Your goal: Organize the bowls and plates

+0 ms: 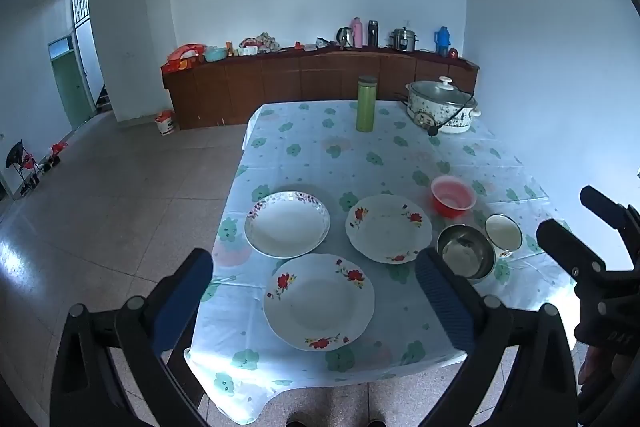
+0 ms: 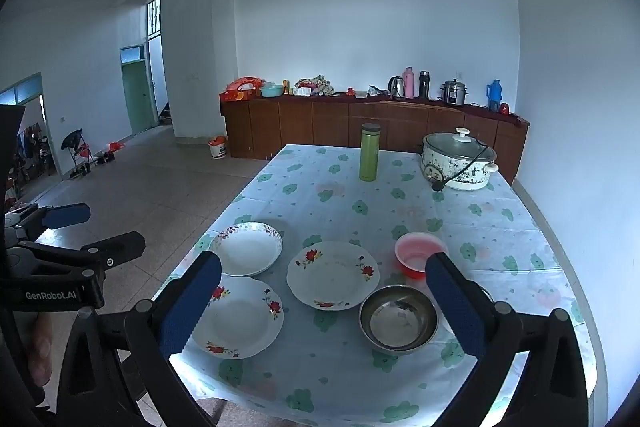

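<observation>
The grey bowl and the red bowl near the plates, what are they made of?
Grey bowl: probably stainless steel, since its shiny inside mirrors light. Red bowl: likely plastic, with a matte, slightly translucent wall. Plates: apparently glazed ceramic, glossy white with printed flowers.

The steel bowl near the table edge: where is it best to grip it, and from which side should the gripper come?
Probably at its rim. The steel bowl stands upright and empty, with thin, rounded walls, so one finger inside and one outside should hold best. Coming from above at the near side looks safest, since the right gripper, open, is already there and the red bowl sits behind.
</observation>
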`<state>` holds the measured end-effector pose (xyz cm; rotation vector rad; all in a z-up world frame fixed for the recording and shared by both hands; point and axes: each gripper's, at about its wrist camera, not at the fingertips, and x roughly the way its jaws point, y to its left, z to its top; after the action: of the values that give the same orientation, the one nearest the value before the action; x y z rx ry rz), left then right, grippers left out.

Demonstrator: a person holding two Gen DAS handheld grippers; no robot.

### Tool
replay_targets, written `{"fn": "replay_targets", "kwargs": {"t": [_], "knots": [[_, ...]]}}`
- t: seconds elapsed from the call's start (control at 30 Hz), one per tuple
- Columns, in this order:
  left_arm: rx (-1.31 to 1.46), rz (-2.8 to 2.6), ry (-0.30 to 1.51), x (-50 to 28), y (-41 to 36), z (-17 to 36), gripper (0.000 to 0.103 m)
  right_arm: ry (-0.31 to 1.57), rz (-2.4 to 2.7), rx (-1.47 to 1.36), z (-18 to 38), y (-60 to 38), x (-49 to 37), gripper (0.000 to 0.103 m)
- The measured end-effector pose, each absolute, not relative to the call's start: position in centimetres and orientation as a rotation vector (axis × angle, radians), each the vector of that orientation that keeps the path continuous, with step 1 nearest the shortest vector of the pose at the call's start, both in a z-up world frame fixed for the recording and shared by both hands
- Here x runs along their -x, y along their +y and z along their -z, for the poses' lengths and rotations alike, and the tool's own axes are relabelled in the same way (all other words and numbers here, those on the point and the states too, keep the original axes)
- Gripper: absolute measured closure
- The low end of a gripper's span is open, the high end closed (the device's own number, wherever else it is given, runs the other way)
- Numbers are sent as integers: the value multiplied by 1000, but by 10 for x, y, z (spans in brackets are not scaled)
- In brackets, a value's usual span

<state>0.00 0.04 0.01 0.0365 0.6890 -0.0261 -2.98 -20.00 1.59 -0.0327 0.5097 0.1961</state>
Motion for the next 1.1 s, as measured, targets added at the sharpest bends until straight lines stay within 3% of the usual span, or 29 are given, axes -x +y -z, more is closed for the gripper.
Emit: {"fn": "replay_targets", "kwargs": {"t": [1.1], "knots": [[-39, 23, 694, -1, 0, 0, 0, 520, -202, 33, 9, -185, 22, 0]]}}
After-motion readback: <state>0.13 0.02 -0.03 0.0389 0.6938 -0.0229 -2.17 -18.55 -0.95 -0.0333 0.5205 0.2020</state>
